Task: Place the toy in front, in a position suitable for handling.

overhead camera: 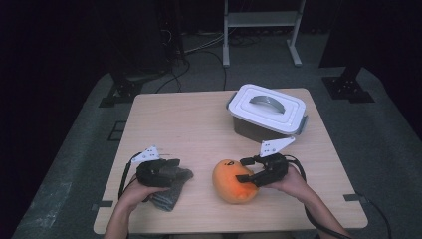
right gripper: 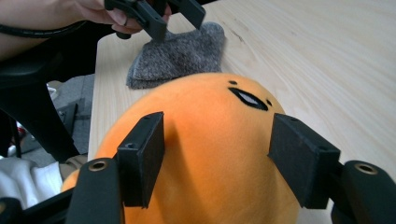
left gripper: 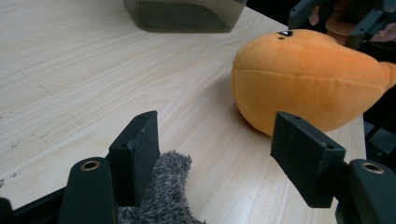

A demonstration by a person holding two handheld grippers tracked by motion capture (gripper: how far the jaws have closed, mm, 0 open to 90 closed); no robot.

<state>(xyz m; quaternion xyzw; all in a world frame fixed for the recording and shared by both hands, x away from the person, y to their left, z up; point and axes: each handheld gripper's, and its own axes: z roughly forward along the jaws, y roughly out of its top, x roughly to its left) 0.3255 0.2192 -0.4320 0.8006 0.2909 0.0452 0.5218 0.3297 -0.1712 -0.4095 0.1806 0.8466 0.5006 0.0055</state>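
— Orange plush toy (overhead camera: 234,180): lying on wooden surface (overhead camera: 189,129), near front edge. Right tool (overhead camera: 247,170) spread around it, pads not pressing.
— At nine o'clock: grey sock (overhead camera: 174,191), left tool (overhead camera: 174,167) spread above. At one o'clock: lidded box (overhead camera: 267,113).

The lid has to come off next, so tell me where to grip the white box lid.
Grip the grey arched handle at the centre of the white lid, coming straight down from above. It stands raised off the flat top, leaving room for a jaw on each side.
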